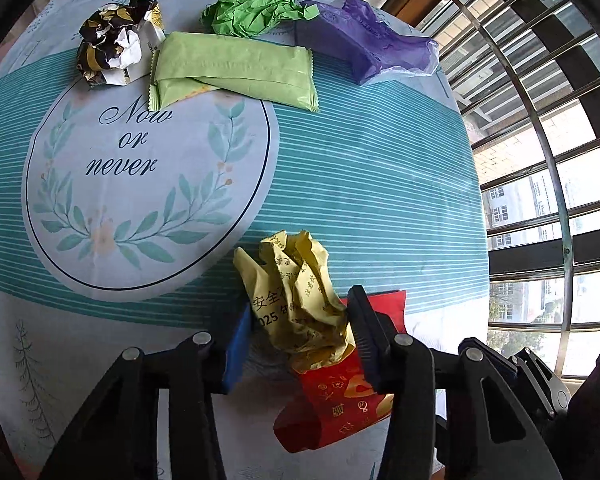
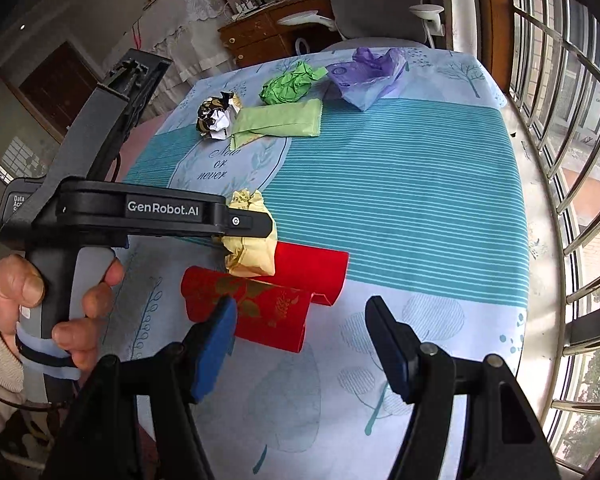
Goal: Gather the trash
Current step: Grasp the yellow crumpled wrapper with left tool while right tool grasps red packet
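Yellow crumpled paper (image 1: 300,300) sits between the pads of my left gripper (image 1: 300,336), and the pads look pressed into its sides, so I judge I am pinching it; it lies on the near part of the tablecloth (image 1: 380,184), partly over a red envelope (image 1: 336,404). In the left wrist view the wad's long axis runs away from me, along the fingers, so the pinch falls across its narrow width, which is what a lift needs.

My right gripper (image 2: 300,344) hangs with its jaws spread and nothing between them, just above the near edge of the red envelope (image 2: 268,304). The envelope's long axis lies crosswise to those fingers, and its left part passes under the left finger (image 2: 216,344). The right hand is the nearer one for it, I judge.

From the right wrist I see the left gripper's body (image 2: 140,212) side-on, my hand (image 2: 40,300) around its handle, and the wad (image 2: 252,240) resting on the envelope; the pads' contact is hidden there. Only the left wrist view shows that. Both views show the remaining trash at the far end: green crumpled paper (image 1: 256,12), a green packet (image 1: 236,72), a purple plastic bag (image 1: 372,48), and a black and gold crumpled wrapper (image 1: 116,44).
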The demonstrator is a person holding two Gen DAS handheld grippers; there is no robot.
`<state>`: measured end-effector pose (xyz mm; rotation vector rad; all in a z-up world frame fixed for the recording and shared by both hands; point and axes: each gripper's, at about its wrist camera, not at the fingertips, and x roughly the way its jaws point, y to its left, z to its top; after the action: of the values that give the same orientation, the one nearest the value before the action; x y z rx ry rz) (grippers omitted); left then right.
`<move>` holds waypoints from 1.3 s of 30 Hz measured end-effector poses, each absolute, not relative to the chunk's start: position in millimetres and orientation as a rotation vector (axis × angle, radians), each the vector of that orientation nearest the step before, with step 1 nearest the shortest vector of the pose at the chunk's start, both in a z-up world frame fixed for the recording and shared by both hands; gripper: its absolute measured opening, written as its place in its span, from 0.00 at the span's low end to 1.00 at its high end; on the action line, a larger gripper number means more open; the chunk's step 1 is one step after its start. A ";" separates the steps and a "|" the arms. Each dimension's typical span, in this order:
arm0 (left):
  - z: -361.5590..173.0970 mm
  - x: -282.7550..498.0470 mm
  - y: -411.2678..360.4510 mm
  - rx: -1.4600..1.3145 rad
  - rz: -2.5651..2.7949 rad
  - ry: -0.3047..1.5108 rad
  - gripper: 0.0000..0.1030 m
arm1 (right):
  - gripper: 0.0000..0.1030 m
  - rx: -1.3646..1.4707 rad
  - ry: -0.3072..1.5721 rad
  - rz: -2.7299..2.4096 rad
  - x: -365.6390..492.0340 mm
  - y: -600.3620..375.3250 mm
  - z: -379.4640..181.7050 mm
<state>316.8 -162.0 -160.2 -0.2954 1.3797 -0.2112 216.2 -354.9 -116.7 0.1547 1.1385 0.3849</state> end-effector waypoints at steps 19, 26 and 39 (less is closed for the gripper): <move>-111.3 252.1 -56.9 -0.359 -0.063 1.227 0.23 | 0.71 -0.252 1.142 0.709 240.0 -294.9 -122.6; -109.8 208.4 -35.1 -0.381 -0.017 1.224 0.23 | 0.67 -0.428 1.184 0.725 231.6 -280.2 -142.3; -92.0 154.3 -39.5 -0.342 -0.055 1.214 0.23 | 0.17 -0.147 1.225 0.630 216.3 -269.0 -118.6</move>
<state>154.3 -39.5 -92.0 -0.3415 1.2137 -0.0554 216.3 -269.0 -118.6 -0.1470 1.2249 0.6305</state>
